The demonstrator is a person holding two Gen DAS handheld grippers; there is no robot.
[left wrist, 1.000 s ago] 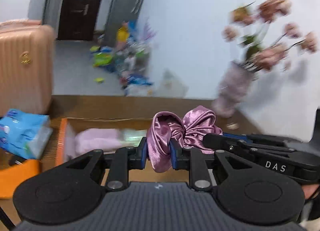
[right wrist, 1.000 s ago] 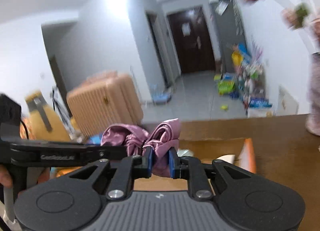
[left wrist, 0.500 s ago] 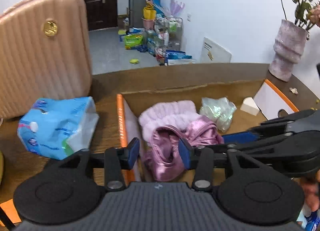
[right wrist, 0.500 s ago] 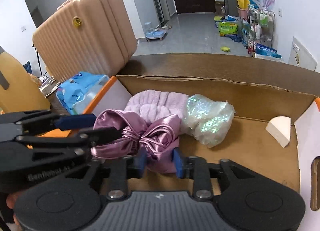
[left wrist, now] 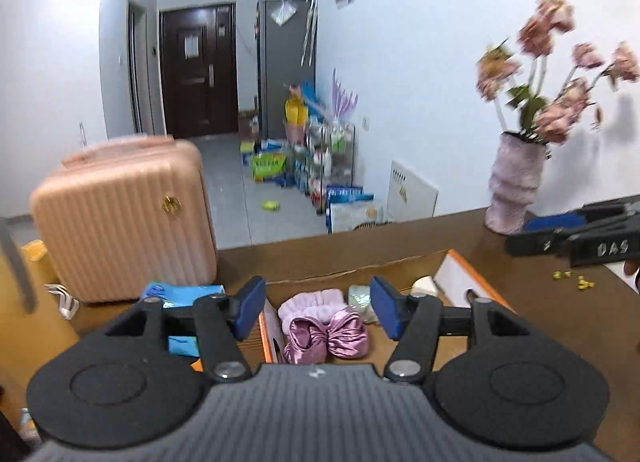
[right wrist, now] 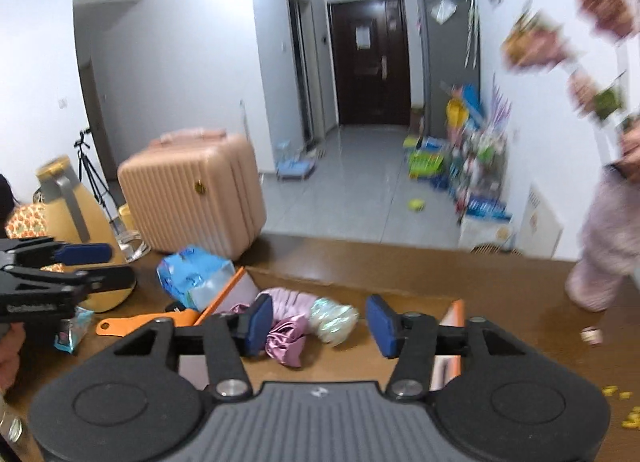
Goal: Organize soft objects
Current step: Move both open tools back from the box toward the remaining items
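The open brown cardboard box with orange flaps stands on the brown wooden table, at 12 o'clock from both tongs. Inside it, at its 7 o'clock corner, lies the shiny purple satin scrunchie, touching the fluffy lilac headband behind it; a pearly plastic pouch lies just beside them. I judge the scrunchie very light, soft and a little slippery, not fragile; the best hold is the gathered middle, where the cloth is thick. The left gripper stands about half open and empty; its jaws have just been opening, above the scrunchie without touching it. The right gripper is the same: half open, just opening, holding nothing.
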